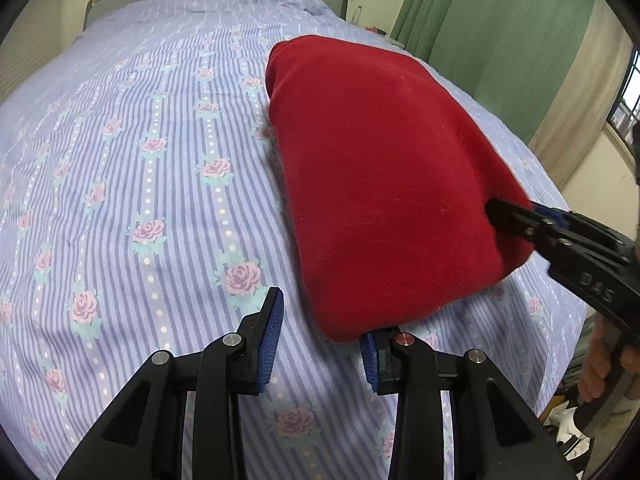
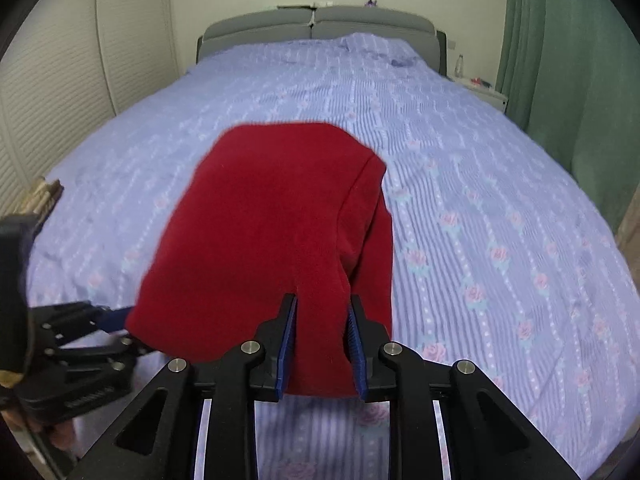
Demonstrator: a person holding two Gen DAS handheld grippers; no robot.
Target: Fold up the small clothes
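A folded red fleece garment (image 1: 384, 184) lies on the bed; it also shows in the right wrist view (image 2: 272, 232). My left gripper (image 1: 324, 332) is open at its near left corner, its right finger tucked under the cloth edge, its left finger (image 1: 270, 328) free over the sheet. My right gripper (image 2: 322, 340) has its jaws around the garment's near edge, with a thick red fold filling the gap. In the left wrist view the right gripper (image 1: 516, 216) bites the garment's near right corner.
The bed is covered by a lilac striped sheet with rose print (image 1: 152, 184). A grey headboard (image 2: 316, 24) is at the far end. Green curtains (image 1: 500, 28) hang on the right, a white nightstand (image 2: 480, 88) beside them. A louvred wardrobe (image 2: 52, 80) is on the left.
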